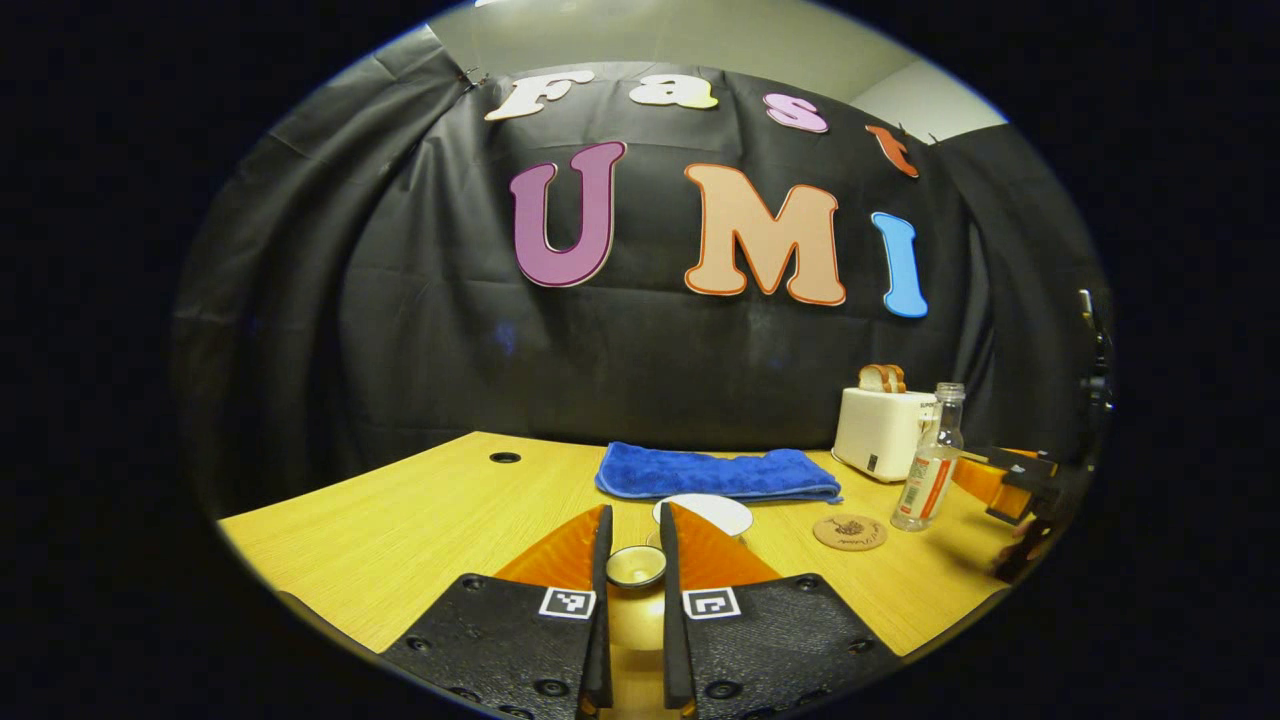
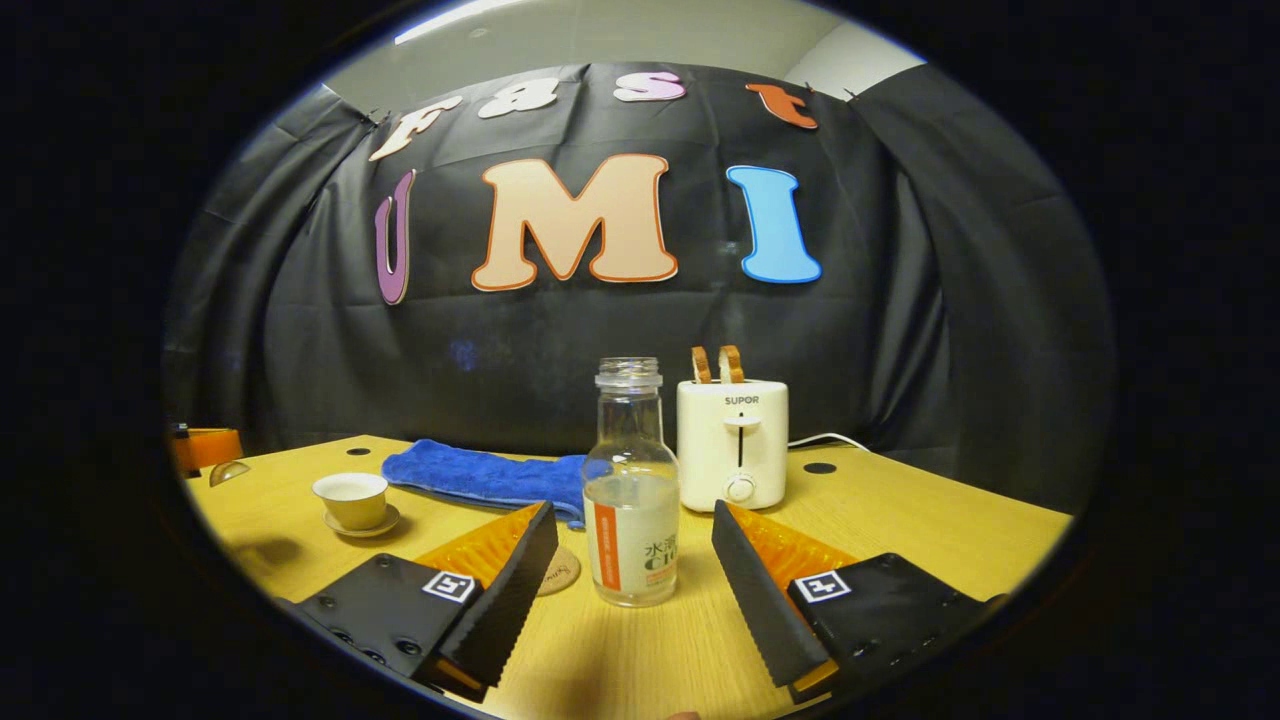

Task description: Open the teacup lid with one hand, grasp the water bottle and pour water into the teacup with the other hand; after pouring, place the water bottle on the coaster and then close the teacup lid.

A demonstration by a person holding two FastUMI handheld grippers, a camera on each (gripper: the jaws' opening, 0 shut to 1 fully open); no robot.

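The left gripper pinches the lid above the open teacup, near the tabletop's left edge. The right gripper stands wide open around the water bottle, untouched, beside the coaster. Pouring comes next, I judge: close squarely on the bottle first.

Wide bare run of table along near-left edge, open to passage. Blue towel lying along far edge, low. Toaster standing behind water bottle toward far-right corner, blocking approach from behind. Coaster flat just beside bottle. Teacup well apart, clear ground between.
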